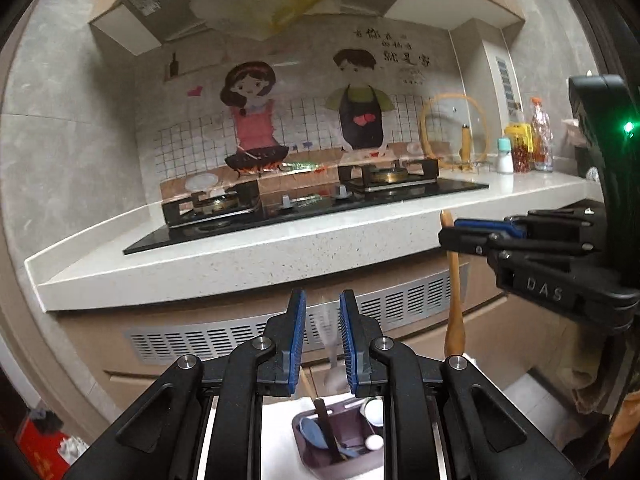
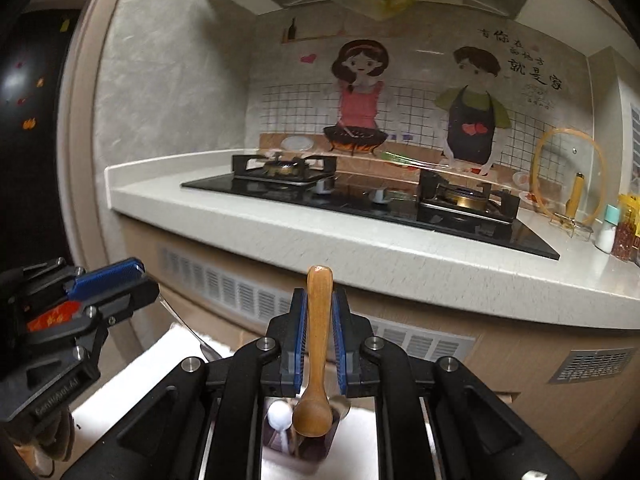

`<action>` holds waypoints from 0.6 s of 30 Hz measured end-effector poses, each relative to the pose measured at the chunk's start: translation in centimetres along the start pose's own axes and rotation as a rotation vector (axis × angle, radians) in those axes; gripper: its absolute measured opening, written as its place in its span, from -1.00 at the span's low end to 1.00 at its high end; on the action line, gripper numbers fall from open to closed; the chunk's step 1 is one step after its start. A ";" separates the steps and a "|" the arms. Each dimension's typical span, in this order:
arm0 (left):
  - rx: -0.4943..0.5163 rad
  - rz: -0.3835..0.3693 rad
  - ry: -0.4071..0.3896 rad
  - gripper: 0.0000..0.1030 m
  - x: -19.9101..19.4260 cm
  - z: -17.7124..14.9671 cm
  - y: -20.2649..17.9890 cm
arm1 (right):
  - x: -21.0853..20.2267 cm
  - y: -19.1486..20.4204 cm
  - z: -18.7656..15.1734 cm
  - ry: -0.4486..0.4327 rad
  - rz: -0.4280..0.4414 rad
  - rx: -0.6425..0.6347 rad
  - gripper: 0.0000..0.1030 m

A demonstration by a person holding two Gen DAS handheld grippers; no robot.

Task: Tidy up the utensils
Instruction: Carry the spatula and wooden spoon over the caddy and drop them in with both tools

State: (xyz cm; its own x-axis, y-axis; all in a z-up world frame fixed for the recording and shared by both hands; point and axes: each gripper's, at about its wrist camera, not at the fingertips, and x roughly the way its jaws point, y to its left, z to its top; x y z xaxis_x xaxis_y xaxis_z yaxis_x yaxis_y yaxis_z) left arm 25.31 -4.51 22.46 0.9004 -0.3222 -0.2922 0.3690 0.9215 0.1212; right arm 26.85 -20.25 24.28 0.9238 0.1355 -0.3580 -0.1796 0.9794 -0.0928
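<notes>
Stove (image 1: 304, 208) on the table (image 1: 248, 268), pot lid (image 1: 454, 132) and bottles (image 1: 540, 140) to its right, utensil holder (image 1: 340, 444) below, spoons inside it

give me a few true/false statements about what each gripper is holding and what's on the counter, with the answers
1. The right gripper is clamped on a wooden spoon. True.
2. The wooden spoon hangs with its bowl up. False: the bowl end is down, the handle tip up.
3. The left gripper holds a metal spoon. True, though it looks blurred in the left wrist view.
4. A pot sits on the gas stove. False: both burners are bare.
5. A glass lid stands upright in a rack on the counter. True.
6. The utensil holder below the grippers is empty. False: it holds several utensils.
</notes>
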 end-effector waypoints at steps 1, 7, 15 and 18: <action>0.002 -0.003 0.011 -0.65 0.8 -0.1 0.0 | 0.6 -0.1 -0.1 -0.002 0.000 0.006 -0.77; -0.030 -0.040 0.132 -0.65 6.7 -2.8 0.6 | 4.9 -0.9 -3.0 0.038 0.022 0.045 -0.77; -0.125 -0.084 0.268 -0.65 11.2 -7.7 1.4 | 11.4 0.1 -9.4 0.188 0.076 0.079 -0.77; -0.141 -0.086 0.305 -0.65 11.5 -10.0 1.3 | 13.5 0.5 -12.3 0.258 0.092 0.091 -0.77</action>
State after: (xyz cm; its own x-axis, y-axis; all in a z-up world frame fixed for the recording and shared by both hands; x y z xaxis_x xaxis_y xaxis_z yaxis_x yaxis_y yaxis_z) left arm 33.85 -4.82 9.75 0.7494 -0.3401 -0.5681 0.3863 0.9214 -0.0421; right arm 35.10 -19.71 8.00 0.7863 0.1934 -0.5868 -0.2169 0.9757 0.0309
